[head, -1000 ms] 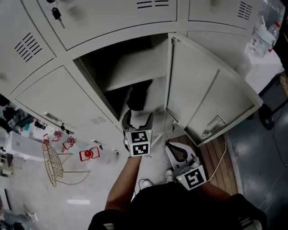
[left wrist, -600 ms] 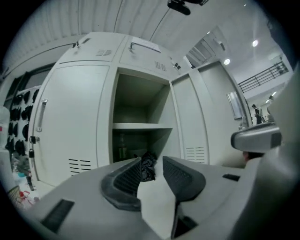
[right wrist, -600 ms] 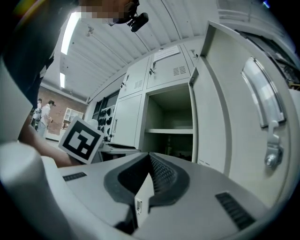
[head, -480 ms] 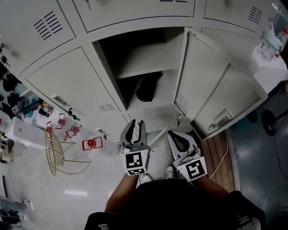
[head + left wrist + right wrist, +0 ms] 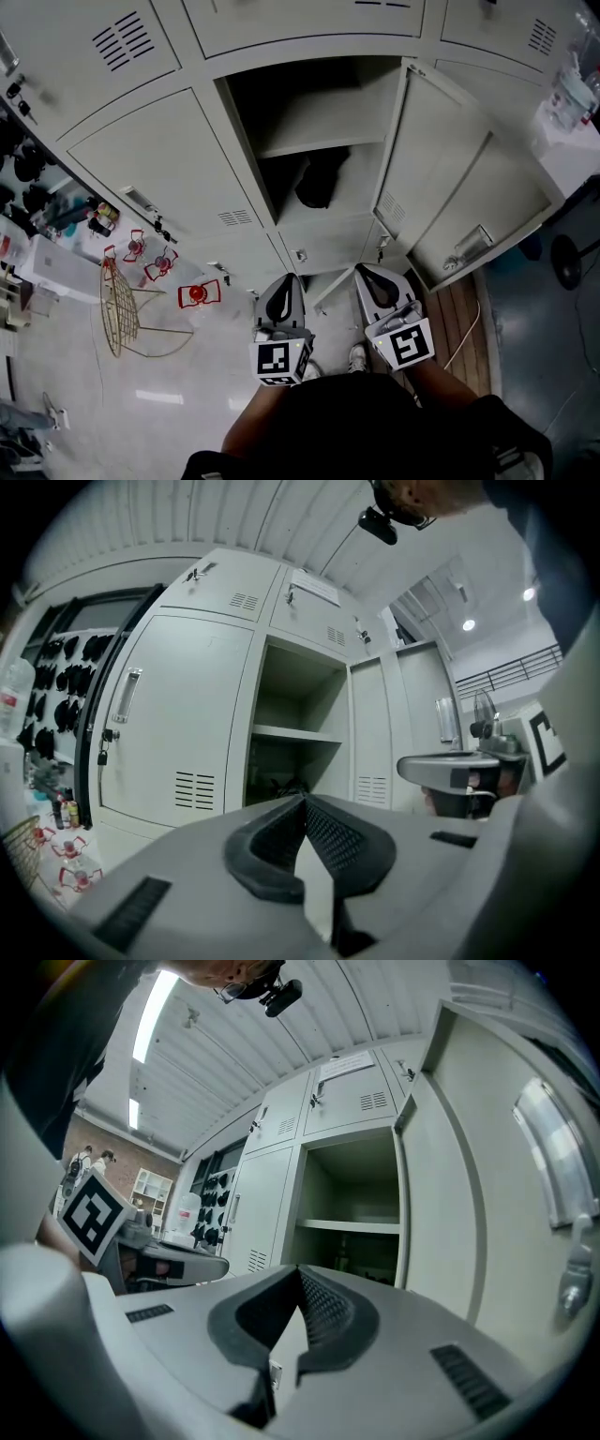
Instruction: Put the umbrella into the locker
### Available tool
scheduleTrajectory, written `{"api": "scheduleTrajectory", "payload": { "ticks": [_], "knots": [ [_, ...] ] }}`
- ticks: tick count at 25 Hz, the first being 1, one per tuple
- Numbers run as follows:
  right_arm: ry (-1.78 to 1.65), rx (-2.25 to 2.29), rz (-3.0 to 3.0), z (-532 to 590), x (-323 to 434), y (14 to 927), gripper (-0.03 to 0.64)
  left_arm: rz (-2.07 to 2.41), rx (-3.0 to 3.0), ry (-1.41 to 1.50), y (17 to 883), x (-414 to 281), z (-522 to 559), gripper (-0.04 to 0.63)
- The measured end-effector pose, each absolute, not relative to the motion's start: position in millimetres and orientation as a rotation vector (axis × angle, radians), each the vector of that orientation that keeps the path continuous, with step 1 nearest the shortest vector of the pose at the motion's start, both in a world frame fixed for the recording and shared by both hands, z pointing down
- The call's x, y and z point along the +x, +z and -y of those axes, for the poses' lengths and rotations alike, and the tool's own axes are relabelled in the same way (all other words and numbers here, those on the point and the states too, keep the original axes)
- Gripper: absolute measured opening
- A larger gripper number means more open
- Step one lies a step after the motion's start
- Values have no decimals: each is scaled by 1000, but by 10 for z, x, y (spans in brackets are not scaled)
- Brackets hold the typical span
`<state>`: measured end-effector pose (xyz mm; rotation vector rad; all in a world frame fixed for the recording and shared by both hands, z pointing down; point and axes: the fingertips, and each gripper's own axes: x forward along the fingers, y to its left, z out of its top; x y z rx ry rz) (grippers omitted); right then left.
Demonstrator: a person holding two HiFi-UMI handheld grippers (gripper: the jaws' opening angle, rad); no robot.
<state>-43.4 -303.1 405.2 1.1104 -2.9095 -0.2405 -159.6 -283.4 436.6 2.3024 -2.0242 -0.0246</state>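
Note:
A black folded umbrella (image 5: 321, 183) lies in the open locker (image 5: 246, 141), in the lower space under its shelf (image 5: 319, 133). It shows as a dark shape (image 5: 281, 785) in the left gripper view. My left gripper (image 5: 284, 292) hangs in front of the locker, well short of it. Its jaws have just closed and stand shut (image 5: 305, 803) with nothing between them. My right gripper (image 5: 378, 281) is beside it, also shut and empty (image 5: 298, 1274). Both point level at the opening.
The locker door (image 5: 469, 187) stands swung open to the right. The neighbouring locker door (image 5: 159, 178) on the left is closed. On the floor at the left are a gold wire rack (image 5: 117, 309) and red-and-white objects (image 5: 197, 294). A wooden board (image 5: 450, 319) lies under the door.
The left gripper has drawn back out of the locker toward the person, and its jaws went from open to shut. The umbrella stayed inside. The right gripper has hardly moved.

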Motion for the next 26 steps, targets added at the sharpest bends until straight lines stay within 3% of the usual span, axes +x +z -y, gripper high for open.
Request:
{"api": "scheduleTrajectory", "payload": {
  "ticks": [26],
  "knots": [
    [-238, 1134, 2861, 3056, -433, 4155, -2, 2011, 2342, 90, 4309, -1514, 2786, -6]
  ]
}}
